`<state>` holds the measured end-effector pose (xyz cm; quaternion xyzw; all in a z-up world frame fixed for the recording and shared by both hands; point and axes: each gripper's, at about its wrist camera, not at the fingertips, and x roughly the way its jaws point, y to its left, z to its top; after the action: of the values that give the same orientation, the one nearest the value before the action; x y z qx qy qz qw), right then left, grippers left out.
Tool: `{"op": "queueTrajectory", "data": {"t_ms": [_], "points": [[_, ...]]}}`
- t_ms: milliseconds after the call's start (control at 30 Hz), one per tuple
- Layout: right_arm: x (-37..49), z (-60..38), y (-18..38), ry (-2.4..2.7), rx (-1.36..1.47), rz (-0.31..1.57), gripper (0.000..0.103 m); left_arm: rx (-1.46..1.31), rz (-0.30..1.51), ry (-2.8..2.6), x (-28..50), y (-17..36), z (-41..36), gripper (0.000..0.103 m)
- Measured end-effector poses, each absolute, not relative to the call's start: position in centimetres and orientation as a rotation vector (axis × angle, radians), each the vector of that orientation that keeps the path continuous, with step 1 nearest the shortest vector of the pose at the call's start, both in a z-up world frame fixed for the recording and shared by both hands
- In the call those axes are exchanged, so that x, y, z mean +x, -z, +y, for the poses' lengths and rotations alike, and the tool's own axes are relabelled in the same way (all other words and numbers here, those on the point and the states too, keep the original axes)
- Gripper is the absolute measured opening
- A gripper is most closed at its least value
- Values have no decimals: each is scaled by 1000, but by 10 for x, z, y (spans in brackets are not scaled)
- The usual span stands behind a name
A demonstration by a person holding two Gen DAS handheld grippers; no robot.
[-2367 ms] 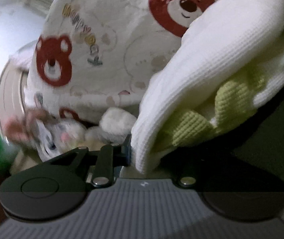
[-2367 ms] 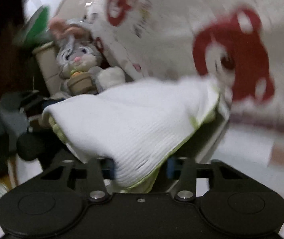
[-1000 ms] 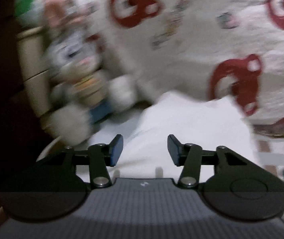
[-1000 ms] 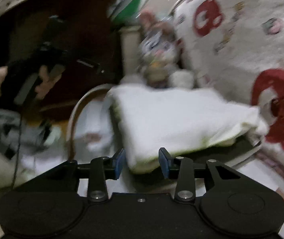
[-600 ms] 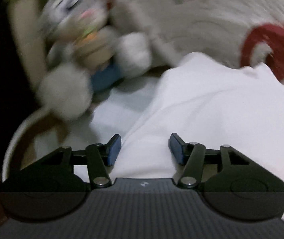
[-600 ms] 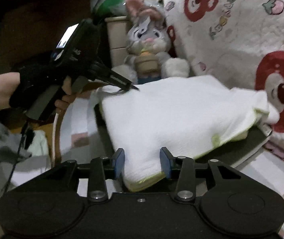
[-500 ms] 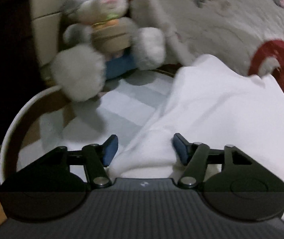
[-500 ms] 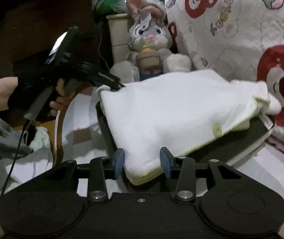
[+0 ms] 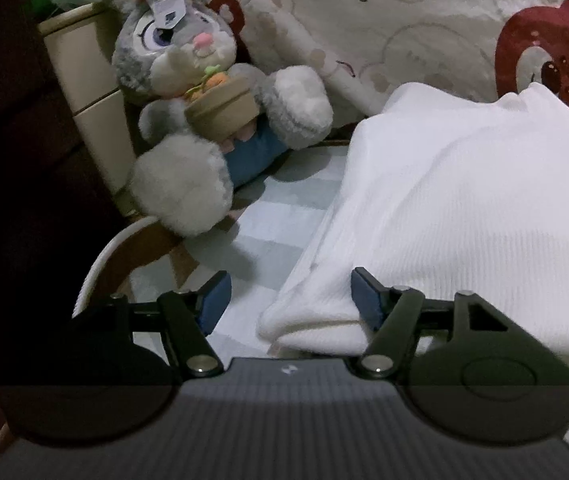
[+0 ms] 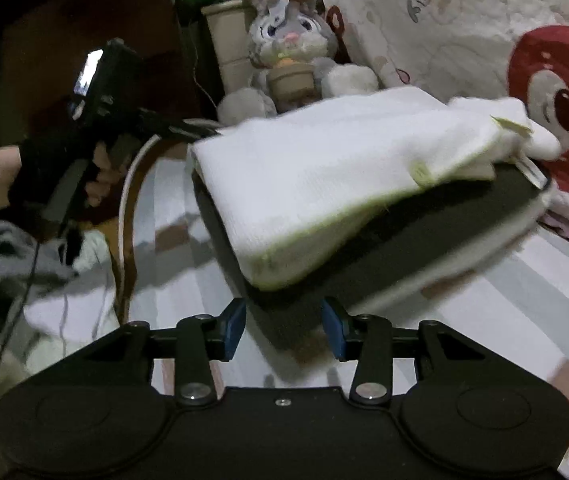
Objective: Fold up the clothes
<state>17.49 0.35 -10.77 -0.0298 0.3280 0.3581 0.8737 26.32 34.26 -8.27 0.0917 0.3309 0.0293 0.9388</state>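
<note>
The folded white knit garment with pale green trim (image 10: 324,168) lies on a dark flat board (image 10: 424,240), which rests on a striped white and grey bed sheet (image 10: 504,320). In the right wrist view the right gripper (image 10: 283,322) has its blue-padded fingers wide apart and empty; half a second ago the garment's near edge sat between the pads, and now that edge lies clear of them toward 12 o'clock, with only the board's near corner between the fingertips. The garment also looks flatter than 2.4 seconds ago, when both grippers pinched it in the air. In the left wrist view the left gripper (image 9: 287,298) is likewise spread wide and holding nothing, a rolled corner of the garment (image 9: 464,216) lying between its pads, close against the one at 3 o'clock. From the right wrist view, the left gripper (image 10: 200,130) reaches in from 9 o'clock, its tips at the garment's far corner. A grey plush rabbit holding a small pot (image 9: 204,108) sits at 11 o'clock of the garment, sharper than in the blurred earlier pictures. A cream quilt printed with red bears (image 9: 444,20) rises behind at 1 o'clock.
</note>
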Motion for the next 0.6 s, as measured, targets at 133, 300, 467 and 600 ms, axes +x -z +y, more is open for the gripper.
{"op": "queueTrajectory", "data": {"t_ms": [133, 300, 467, 600], "points": [[152, -31, 110, -702, -89, 740, 48, 242, 718, -86, 243, 84, 341, 67], [128, -71, 97, -581, -87, 732, 50, 283, 780, -59, 201, 89, 319, 67], [105, -98, 74, -484, -21, 669, 57, 152, 752, 92, 155, 52, 264, 75], [79, -110, 51, -452, 50, 582, 65, 147, 739, 204, 150, 22, 218, 82]]}}
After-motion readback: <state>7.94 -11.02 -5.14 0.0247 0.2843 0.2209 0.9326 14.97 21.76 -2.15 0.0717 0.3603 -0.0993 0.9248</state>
